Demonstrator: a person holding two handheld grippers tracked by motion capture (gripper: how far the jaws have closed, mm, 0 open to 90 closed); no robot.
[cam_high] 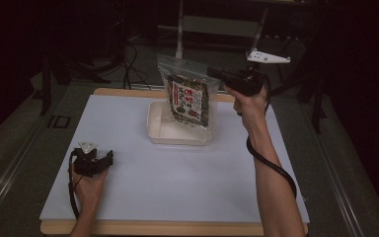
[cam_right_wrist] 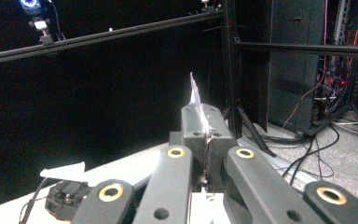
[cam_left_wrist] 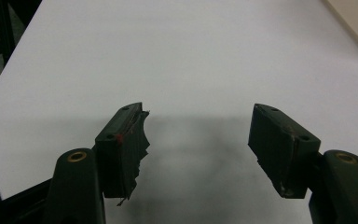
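High view: right hand (cam_high: 250,106) raised (bag (cam_high: 187,96) pinched)

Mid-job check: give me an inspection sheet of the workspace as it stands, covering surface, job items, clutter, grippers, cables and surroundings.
Surface: white board on a wooden table, bare in front.
Job's things: clear bag of a printed snack pack hangs above the white tray.
Clutter: nothing seen.
Grippers: right gripper is shut on the bag's top edge, held up; left gripper is open and rests on the board.
Cables: one black cable runs along the right forearm, another by the left hand.
Surroundings: dark room, metal frames, floor wiring behind.
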